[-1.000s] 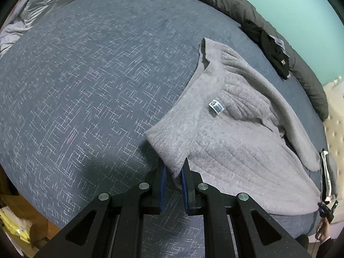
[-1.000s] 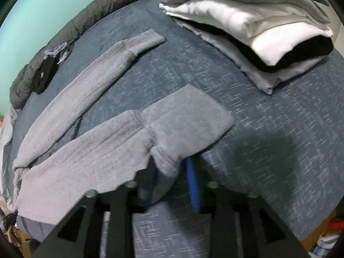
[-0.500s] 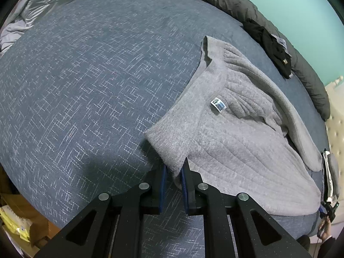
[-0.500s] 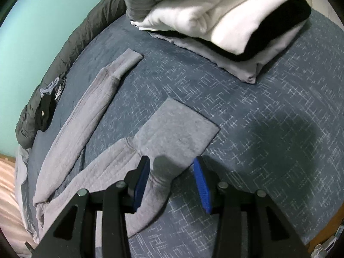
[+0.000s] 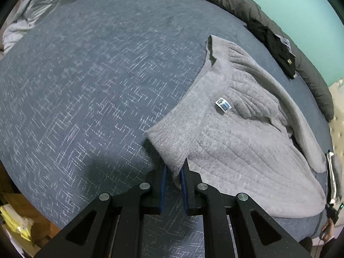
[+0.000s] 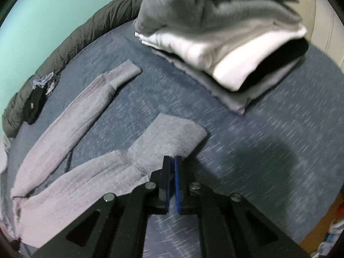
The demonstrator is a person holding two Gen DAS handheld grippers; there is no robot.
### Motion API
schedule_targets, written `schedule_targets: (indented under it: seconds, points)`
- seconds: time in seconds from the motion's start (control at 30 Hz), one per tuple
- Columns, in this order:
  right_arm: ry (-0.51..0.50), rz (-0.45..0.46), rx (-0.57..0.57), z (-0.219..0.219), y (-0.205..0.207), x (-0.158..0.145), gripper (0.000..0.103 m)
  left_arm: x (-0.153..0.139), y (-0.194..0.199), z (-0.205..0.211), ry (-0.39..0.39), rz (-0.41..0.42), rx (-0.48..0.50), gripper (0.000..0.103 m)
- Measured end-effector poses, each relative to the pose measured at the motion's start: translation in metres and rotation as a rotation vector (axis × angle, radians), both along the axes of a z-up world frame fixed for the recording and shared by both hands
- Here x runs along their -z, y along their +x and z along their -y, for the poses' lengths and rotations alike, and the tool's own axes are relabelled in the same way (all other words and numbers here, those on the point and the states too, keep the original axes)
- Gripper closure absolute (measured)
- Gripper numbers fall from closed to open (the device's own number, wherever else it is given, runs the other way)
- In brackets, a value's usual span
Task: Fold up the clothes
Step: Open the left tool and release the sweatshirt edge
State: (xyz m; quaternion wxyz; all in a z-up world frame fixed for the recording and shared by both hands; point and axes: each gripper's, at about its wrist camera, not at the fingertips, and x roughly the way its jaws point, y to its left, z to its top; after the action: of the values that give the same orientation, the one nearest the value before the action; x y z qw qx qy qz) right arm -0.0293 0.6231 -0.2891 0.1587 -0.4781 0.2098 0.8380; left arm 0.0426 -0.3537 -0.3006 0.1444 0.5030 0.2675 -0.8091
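Grey ribbed trousers (image 5: 236,142) lie on the blue bedspread (image 5: 96,86), waistband to the left with a small white label (image 5: 223,105). My left gripper (image 5: 173,169) is shut on the near corner of the waistband. In the right wrist view the trousers (image 6: 71,185) show both legs, the far leg (image 6: 81,116) stretched out and the near leg's cuff (image 6: 169,137) in front of me. My right gripper (image 6: 172,167) is shut on the near edge of that cuff.
A stack of folded grey, white and black clothes (image 6: 225,49) sits at the far right of the bed. A dark quilt (image 5: 268,28) with a black garment (image 5: 277,49) on it runs along the turquoise wall. Grey bedding (image 5: 43,6) lies at the far left.
My right gripper was open around the cuff half a second ago and has closed on its edge. The left gripper keeps its hold on the waistband corner.
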Motion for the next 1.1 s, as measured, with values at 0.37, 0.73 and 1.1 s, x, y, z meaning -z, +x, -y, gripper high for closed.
schedule_targets:
  seconds: [0.37,0.73,1.1]
  points:
    - [0.087,0.071,-0.028,0.005,0.001,-0.010,0.096,-0.049,0.015,0.016,-0.060,-0.057,-0.032,0.061]
    - [-0.003,-0.093,-0.251,0.070,-0.046,-0.059,0.053,-0.075,-0.068,0.001,-0.085,-0.110,0.092,0.049]
    - [-0.025,-0.011,-0.255,0.084,-0.160,-0.024,0.044,-0.047,-0.177,0.010,-0.098,-0.061,0.153,0.045]
